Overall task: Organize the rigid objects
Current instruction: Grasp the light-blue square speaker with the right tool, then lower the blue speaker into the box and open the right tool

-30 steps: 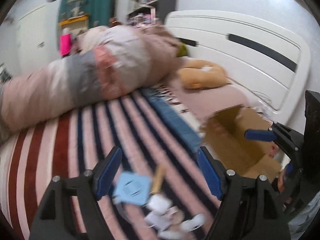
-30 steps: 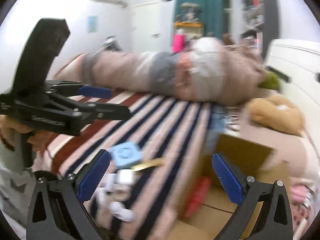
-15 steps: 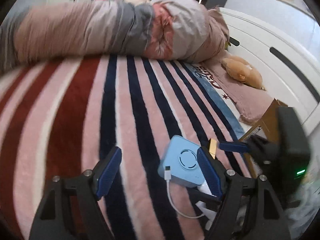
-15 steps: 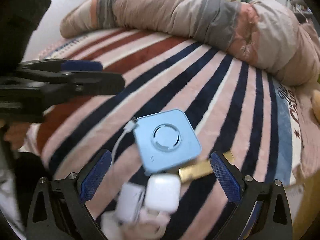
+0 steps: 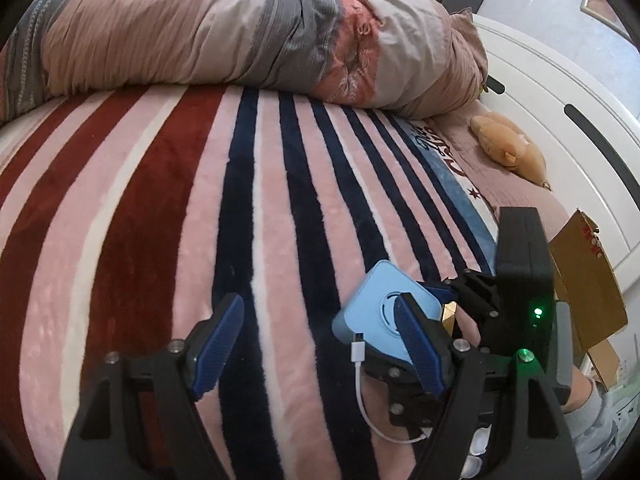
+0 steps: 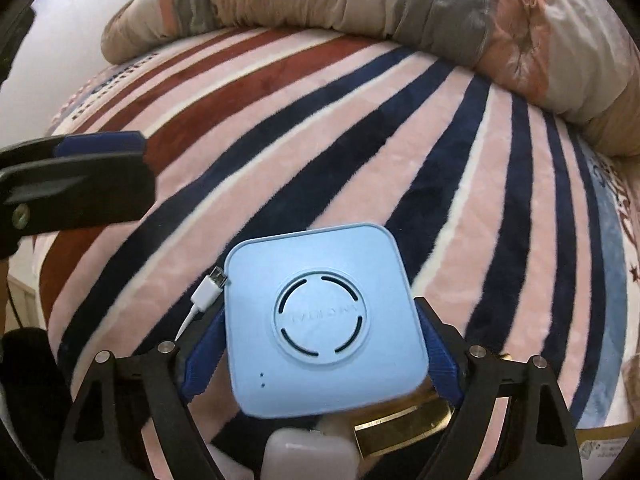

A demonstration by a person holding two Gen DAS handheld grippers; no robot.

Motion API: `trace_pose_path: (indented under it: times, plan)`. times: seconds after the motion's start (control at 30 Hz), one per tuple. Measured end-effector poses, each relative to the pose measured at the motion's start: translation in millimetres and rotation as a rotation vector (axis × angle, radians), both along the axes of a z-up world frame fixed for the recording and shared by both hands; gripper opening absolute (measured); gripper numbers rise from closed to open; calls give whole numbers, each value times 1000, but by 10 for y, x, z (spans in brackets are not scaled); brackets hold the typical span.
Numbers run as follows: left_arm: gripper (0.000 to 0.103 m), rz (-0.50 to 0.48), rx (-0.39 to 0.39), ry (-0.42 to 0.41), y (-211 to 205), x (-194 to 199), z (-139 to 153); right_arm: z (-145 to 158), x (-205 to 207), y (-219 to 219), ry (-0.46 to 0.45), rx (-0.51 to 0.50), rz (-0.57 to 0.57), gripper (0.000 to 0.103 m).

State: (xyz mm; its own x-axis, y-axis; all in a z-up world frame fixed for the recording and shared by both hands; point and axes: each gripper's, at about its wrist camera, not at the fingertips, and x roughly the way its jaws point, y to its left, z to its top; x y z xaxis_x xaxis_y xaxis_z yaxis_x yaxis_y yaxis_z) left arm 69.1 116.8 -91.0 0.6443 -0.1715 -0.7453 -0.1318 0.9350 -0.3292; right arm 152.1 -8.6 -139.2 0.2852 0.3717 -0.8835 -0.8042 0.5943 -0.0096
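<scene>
Two grippers are over the bed. Your right gripper (image 6: 320, 348) has its jaws closing around a light blue square device (image 6: 324, 320); the device sits squarely between the blue pads, its flat face with a round vented disc turned up toward the camera. The pads are at its two sides, and whether they already press on it cannot be told for sure. A white cable (image 6: 202, 300) with its plug free of the device trails off at the device's left edge. Just below the device lie a white rounded case (image 6: 308, 458) and a gold bar-shaped object (image 6: 400, 420), both partly hidden by it.

Your left gripper (image 5: 316, 348) holds nothing; its jaws stand about half open over bare blanket. In the left wrist view the blue device lies to the right of these jaws, partly behind the right-hand pad.

Everything rests on a plush striped blanket (image 5: 168, 216) in pink, white, dark red and navy, spread over a bed. A rolled quilt (image 5: 240, 32) in tan, grey and pink lies across the far side. A tan plush toy (image 5: 508, 148) sits near the white headboard (image 5: 560, 92), and an open cardboard box (image 5: 584, 280) stands at the right edge of the bed.
</scene>
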Motion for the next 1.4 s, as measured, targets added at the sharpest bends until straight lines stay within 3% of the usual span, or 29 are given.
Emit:
trace_pose_path:
  times: [0.2, 0.33, 0.53, 0.67, 0.87, 1.03, 1.17, 1.4]
  plan:
    - [75, -50, -77, -20, 23, -5, 4, 195, -117, -44, -90, 37, -30, 81]
    - [75, -176, -214, -98, -102, -44, 208, 562, -316, -172, -143, 138, -33, 81]
    - [70, -322, -304, -207, -448, -119, 632, 1194, -741, -432, -242, 285, 11, 81]
    - [50, -381, -287, -250, -754, -161, 935, 1516, -884, -698, -310, 338, -26, 80]
    - [45, -451, -103, -302, -1404, -216, 1377, 1776, -918, -1248, -324, 412, -79, 78]
    - [42, -547, -24, -322, -2030, -184, 1572, 1916, -941, -1811, -347, 409, -158, 78]
    - [38, -636, 6, -292, -2578, -38, 1583, 1939, -886, -2328, -344, 398, -243, 77]
    - [38, -726, 4, -206, -3256, 228, 1335, 1765, -655, -3035, -262, 362, -355, 77]
